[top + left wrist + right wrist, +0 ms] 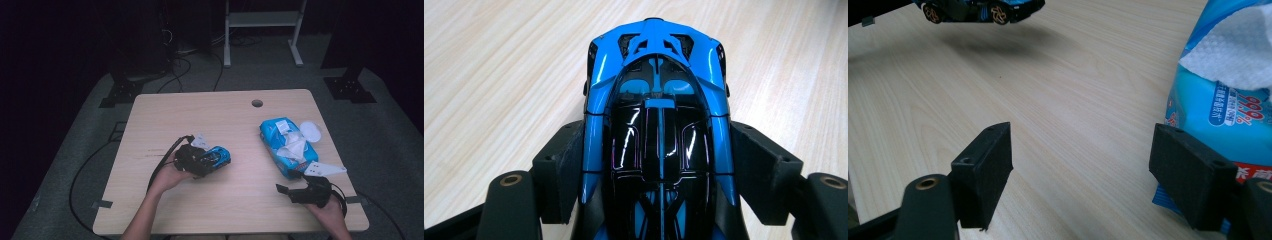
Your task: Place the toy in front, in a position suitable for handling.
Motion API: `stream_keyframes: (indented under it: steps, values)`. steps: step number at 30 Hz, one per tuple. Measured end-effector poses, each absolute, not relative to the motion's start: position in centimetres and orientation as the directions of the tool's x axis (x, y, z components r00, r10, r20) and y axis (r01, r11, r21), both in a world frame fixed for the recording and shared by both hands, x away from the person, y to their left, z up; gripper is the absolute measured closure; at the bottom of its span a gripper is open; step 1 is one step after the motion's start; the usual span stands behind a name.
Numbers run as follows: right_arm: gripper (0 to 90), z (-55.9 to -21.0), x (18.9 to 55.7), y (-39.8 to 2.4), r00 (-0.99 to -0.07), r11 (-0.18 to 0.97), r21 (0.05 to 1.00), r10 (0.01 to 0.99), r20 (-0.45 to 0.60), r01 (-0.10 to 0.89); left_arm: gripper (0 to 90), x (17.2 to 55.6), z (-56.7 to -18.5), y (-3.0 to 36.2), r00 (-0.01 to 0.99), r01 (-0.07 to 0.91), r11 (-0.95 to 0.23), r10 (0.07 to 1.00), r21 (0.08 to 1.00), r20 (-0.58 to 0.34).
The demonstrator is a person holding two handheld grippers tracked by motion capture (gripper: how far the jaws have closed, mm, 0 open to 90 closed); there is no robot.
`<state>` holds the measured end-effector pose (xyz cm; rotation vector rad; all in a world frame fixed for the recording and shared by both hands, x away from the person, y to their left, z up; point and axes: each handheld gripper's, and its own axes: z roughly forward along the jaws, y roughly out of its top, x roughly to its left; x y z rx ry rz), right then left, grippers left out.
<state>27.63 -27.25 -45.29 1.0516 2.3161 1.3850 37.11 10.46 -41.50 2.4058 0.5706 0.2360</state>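
Left gripper (659, 200): jaws pinching the blue toy car (658, 125) by both flanks, pads pressed on its sides, car's length running away from the camera. In the right gripper view the car hangs above the bench (1058, 100) with its shadow below, so it looks lifted clear; pickup done, placing is left.

Right gripper (1098, 180): jaws spread, nothing between them, just beside the wipes pack (1228, 100), which lies well to the right of the car in the high view.

Where the car should go can't be read. The car's near end is cut off at the left gripper view's bottom edge. Room beyond the bench is too dark to make out.
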Motion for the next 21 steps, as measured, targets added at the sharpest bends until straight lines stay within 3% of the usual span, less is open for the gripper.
stream_keyframes:
  steps: [13,21]
  values:
    - [24.2,-45.4,27.7,-27.0,-0.71,0.297,0.837,0.689,0.145,0.46,28.3,36.4,-43.8,6.2,0.923,0.306,-0.736,0.384,0.604,0.001]
    - [24.2,-45.6,27.8,-26.9,-0.708,0.297,0.833,0.69,0.151,0.467,28.3,36.2,-45.4,5.6,0.932,0.3,-0.755,0.362,0.583,-0.01]
